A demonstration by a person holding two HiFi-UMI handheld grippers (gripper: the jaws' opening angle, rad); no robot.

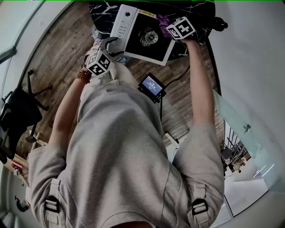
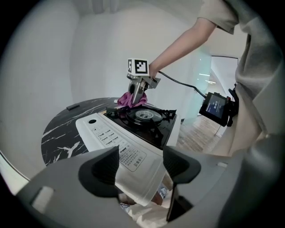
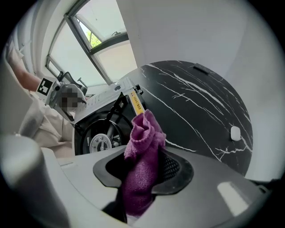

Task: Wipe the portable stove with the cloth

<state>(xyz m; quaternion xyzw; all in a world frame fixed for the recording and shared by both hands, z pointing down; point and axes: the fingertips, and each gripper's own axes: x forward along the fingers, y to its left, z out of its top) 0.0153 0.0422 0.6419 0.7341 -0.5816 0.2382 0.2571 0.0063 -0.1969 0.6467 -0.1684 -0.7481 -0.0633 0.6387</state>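
The table (image 1: 100, 12) carries the stove (image 1: 143, 23), its long axis running across the person, with the white panel left and the burner right. The left gripper (image 2: 140, 162), jaws spread wide, straddles the stove's near corner without clearly pinching it. The right gripper (image 3: 144, 173), the nearer to the burner, points steeply down and pinches the cloth (image 3: 143, 131). The cloth's bunched length runs along the jaws, with its tip at the stove's far right corner.

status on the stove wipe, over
Left gripper open, corner of stove between its jaws. Right gripper shut on purple cloth, at the stove's far edge. Nothing else on the stove top.
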